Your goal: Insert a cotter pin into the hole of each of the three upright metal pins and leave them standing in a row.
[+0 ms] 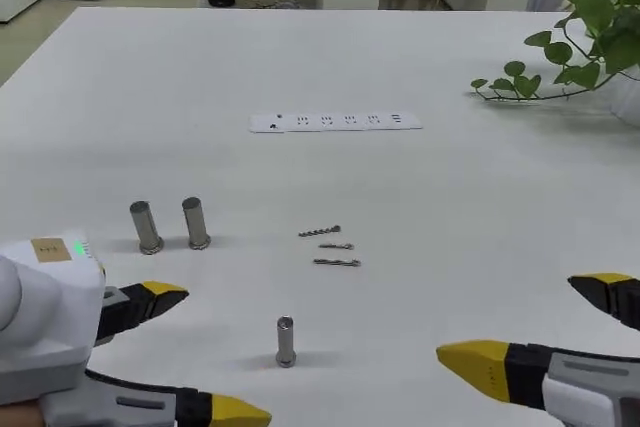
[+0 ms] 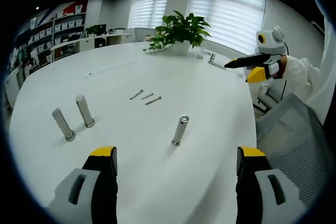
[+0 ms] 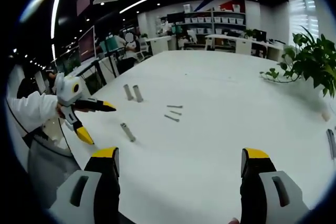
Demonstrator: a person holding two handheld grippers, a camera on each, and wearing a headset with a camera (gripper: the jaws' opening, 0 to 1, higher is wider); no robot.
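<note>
Two upright metal pins [image 1: 146, 227] [image 1: 195, 223] stand side by side at the left of the white table [image 1: 450, 197]. A third metal pin [image 1: 286, 340] stands alone nearer me. Three cotter pins [image 1: 320, 232] [image 1: 336, 246] [image 1: 337, 263] lie loose at the middle. My left gripper [image 1: 205, 352] hovers open at the bottom left, just left of the lone pin [image 2: 180, 129], holding nothing. My right gripper [image 1: 525, 319] is open at the bottom right, well away from the lone pin [image 3: 127, 132] and the cotter pins [image 3: 174, 112].
A white power strip [image 1: 335, 122] lies flat beyond the cotter pins. A potted plant [image 1: 590, 17] trails leaves at the far right corner. The table's near edge is close under both grippers. Office chairs and desks stand beyond the table.
</note>
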